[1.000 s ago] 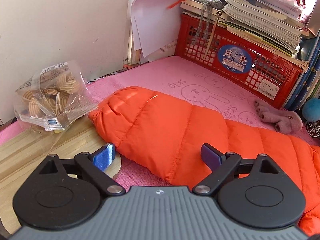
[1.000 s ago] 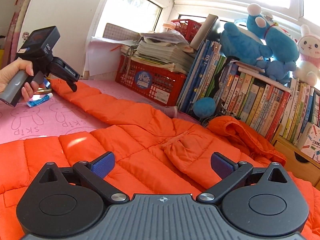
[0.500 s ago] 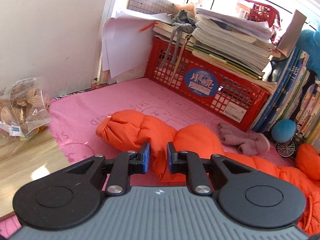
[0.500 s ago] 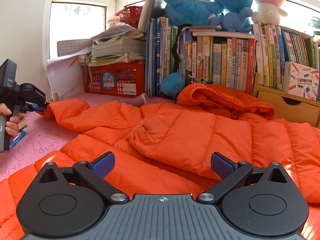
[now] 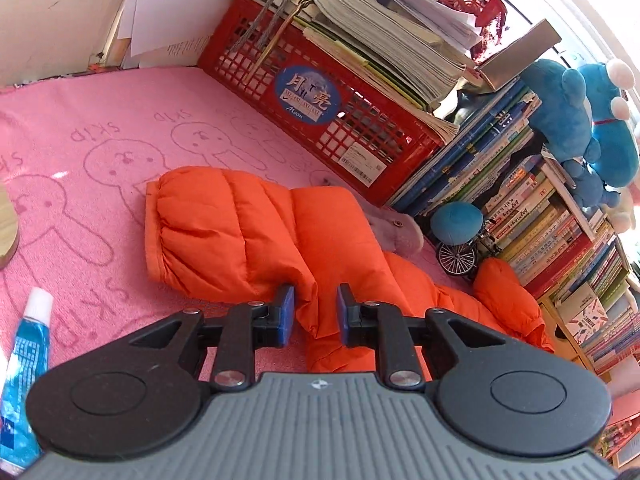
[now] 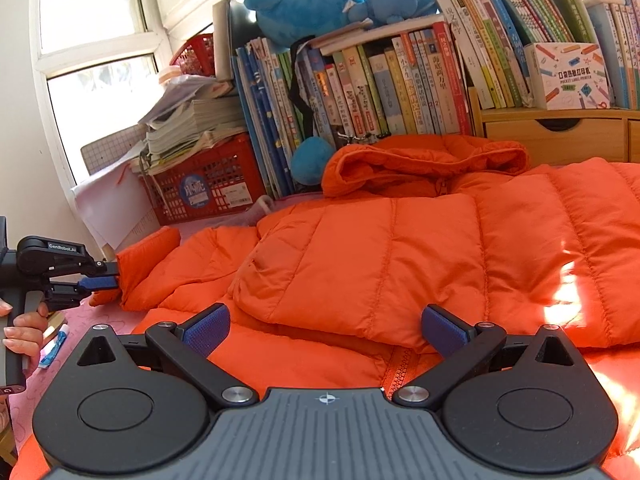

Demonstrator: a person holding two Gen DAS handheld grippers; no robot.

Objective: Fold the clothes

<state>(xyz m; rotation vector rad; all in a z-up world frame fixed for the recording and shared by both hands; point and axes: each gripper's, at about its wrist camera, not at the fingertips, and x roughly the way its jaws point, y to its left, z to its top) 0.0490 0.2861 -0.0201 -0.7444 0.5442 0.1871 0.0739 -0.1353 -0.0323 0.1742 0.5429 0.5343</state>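
The left gripper point(image 5: 316, 312) is holding a pinched ridge of the orange down jacket's sleeve point(image 5: 240, 236) between its blue pads, which are drawn close together on the fabric. One second earlier these fingers stood wide apart over the flat sleeve; half a second earlier they had closed on it. The sleeve is now riding off the pink towel mat point(image 5: 100, 128), its cuff pointing toward the left of the frame, and the biscuit packet seen earlier has passed out of view. In the right wrist view, the left gripper point(image 6: 100, 278) appears at the left edge, carrying the cuff toward the jacket body.

The right gripper point(image 6: 326, 330) is hovering with its fingers spread wide and gripping nothing, low over the orange down jacket point(image 6: 400, 248), which is filling the centre and right of the frame with its hood bunched below the books. Over the last second this view has been swinging rightward, from the window toward the bookshelf.

Judgement: the sleeve fold is under way, with the sleeve lifted for laying across the body; the fold is not yet set down.

Legible writing:
- Mat: "SKIP", printed repeatedly beside rabbit outlines.
- Red plastic crate point(image 5: 352, 120): round blue sticker reading "月亮" and "Moon".
- Left gripper housing, right wrist view: "GenRobot.AI".
- White box point(image 6: 568, 76) on the shelf, upper right: "POCKET LABEL PRINTER".
- The print on the blue tube point(image 5: 28, 344), lower left, is too small to read.
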